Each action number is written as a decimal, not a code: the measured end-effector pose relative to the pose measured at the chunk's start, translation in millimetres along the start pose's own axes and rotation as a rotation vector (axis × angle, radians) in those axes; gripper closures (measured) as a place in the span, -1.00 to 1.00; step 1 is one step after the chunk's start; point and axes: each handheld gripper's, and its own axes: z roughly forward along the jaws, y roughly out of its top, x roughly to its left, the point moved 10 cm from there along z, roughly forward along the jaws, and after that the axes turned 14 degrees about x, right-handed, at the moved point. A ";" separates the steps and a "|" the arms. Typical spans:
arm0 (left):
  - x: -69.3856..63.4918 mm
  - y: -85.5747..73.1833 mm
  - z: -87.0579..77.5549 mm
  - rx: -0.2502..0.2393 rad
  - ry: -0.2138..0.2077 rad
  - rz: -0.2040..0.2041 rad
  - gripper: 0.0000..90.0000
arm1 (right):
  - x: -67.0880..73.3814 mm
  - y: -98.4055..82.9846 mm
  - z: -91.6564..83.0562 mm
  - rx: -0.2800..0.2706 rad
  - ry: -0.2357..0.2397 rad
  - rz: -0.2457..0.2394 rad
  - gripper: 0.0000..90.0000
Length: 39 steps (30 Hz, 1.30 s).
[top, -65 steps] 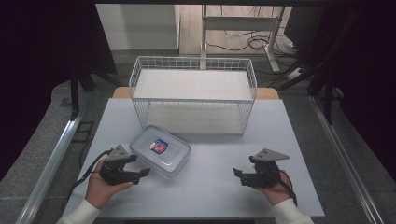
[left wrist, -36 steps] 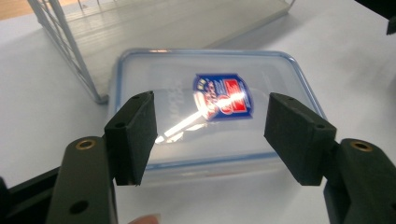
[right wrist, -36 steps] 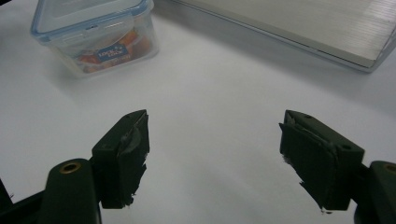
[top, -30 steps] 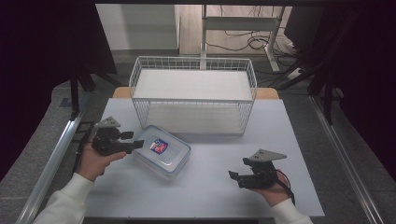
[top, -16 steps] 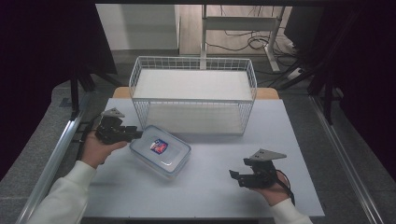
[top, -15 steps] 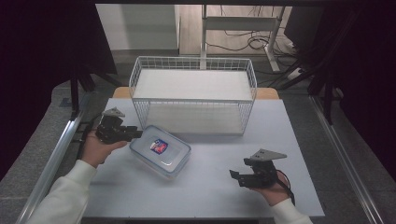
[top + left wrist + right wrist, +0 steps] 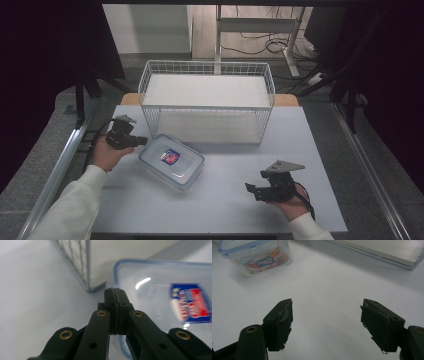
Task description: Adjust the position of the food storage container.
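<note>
One pale counter (image 7: 220, 200) carries everything here. Since the picture taken two seconds back, the left hand has travelled from the near edge up toward the basket's left corner; over the last half second it has barely shifted. The right hand has stayed at the near right, and the box has not moved.

One white wire basket (image 7: 207, 75) stands at the far side of the counter; its solid pale floor is bare, with nothing lying in it.

One clear lidded box (image 7: 171, 160) with a blue rim sits left of centre, just in front of the basket and apart from it. A red and blue label lies on its lid; the right gripper view shows something orange through the wall, too blurred to name.

Two claws are in play. The left claw (image 7: 115, 293) has its jaws pressed together on nothing, their tips poised at the box's far left corner, beside the basket's lower corner; whether they touch the lid is unclear. The right claw (image 7: 325, 325) is spread wide over bare counter, well apart from the box.
</note>
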 end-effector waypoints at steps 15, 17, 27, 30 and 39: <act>9.6 -10.0 23.0 0.081 0.015 0.003 1.00 | -0.9 -1.1 1.4 0.009 -0.004 -0.004 -0.42; 10.0 -10.4 22.8 0.088 0.019 0.011 1.00 | -0.7 -0.9 1.8 0.007 -0.005 -0.008 -0.42; 13.8 -11.8 27.3 0.117 0.044 0.018 1.00 | -0.7 -1.5 2.1 0.011 -0.006 -0.009 -0.42; 12.6 -12.7 29.6 0.120 0.047 0.017 1.00 | 0.0 -1.5 2.7 0.012 -0.005 -0.009 -0.42; 7.8 -21.1 28.4 0.137 0.031 0.033 1.00 | 0.4 -1.3 2.9 0.012 -0.003 -0.010 -0.43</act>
